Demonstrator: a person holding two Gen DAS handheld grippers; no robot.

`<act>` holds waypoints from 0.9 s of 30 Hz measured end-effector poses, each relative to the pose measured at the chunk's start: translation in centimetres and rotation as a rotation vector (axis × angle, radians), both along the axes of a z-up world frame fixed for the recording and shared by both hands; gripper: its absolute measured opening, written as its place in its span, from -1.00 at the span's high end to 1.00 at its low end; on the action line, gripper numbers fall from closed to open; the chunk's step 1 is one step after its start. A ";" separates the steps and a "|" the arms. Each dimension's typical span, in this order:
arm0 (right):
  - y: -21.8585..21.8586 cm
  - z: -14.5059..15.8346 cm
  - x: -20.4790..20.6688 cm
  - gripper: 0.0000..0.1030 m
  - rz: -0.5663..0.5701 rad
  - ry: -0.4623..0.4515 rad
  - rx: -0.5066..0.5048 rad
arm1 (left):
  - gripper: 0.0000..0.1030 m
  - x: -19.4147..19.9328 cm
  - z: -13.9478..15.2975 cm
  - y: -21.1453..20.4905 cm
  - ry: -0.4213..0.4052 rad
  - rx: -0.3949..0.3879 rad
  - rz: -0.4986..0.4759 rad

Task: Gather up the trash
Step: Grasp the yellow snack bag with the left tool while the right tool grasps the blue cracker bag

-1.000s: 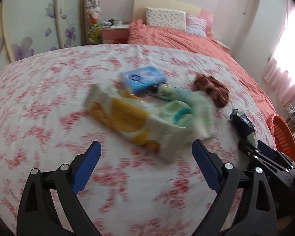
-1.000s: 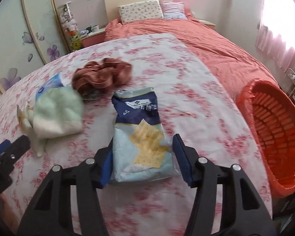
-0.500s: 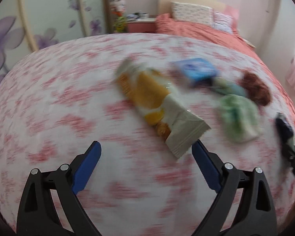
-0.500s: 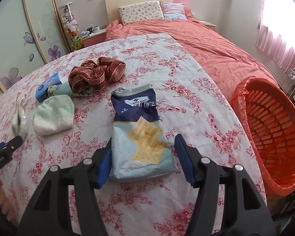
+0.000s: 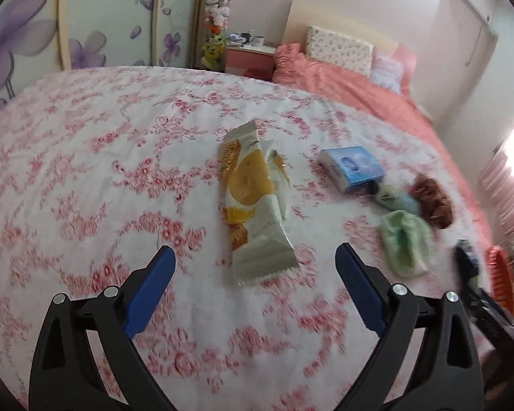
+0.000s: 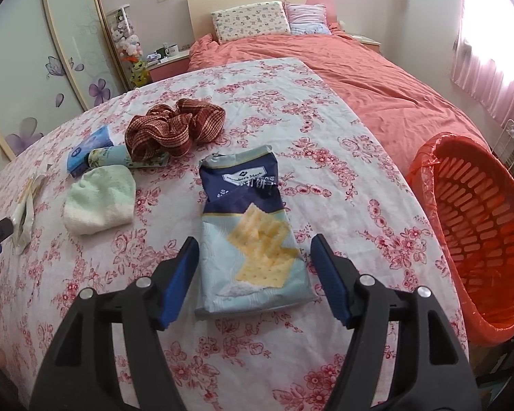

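- right gripper (image 6: pixel 253 274) is opening its jaws around the cracker bag (image 6: pixel 253 236), pads not pressing it yet; flat and slippery, it might just skid on the floral sheet (image 6: pixel 325 178)
- left gripper (image 5: pixel 253 274) gapes wide with nothing in it, biscuit wrapper (image 5: pixel 253 202) just ahead; could pinch sheet instead
- green cloth (image 6: pixel 99 202) and scrunchie (image 6: pixel 174 130) aren't trash, easy to grab by mistake
- orange basket (image 6: pixel 479 239) hangs off the bed edge, a toss may miss

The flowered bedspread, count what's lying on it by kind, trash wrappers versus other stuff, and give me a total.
Snack wrappers: 2, the cracker bag and the yellow wrapper
Cloth things: 2, the green washcloth and the brown scrunchie
Small packs: 2, the blue tissue pack and the pale tube
Total: 6
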State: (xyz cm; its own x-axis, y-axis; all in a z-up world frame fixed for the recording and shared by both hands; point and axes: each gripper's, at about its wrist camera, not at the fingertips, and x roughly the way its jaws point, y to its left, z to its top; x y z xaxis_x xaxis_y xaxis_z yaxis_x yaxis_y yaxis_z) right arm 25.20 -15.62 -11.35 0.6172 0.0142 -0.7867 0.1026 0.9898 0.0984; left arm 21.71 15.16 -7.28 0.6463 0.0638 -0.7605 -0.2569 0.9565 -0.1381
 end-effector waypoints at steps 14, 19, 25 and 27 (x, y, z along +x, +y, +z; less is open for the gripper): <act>0.0 0.1 1.4 -0.04 -0.008 0.002 -0.002 | -0.15 5.2 -1.7 0.7 0.059 0.085 0.040; -0.3 0.1 1.2 0.09 -0.023 -0.002 -0.028 | 0.06 3.6 -1.5 -0.2 0.047 0.050 -0.053; -0.5 0.0 1.2 0.06 -0.034 0.004 -0.039 | 0.05 1.3 -1.5 -1.6 0.032 0.035 -0.120; -0.3 0.0 1.2 0.04 -0.031 0.008 -0.049 | 0.05 1.1 -1.7 -2.0 0.023 0.070 -0.118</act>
State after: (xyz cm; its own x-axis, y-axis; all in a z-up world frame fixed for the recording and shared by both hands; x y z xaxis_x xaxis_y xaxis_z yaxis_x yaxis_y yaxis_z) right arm 26.41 -15.97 -11.38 0.6101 -0.0434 -0.7912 0.1334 0.9899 0.0486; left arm 22.79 13.16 -8.99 0.6346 0.0416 -0.7717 -0.1444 0.9873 -0.0655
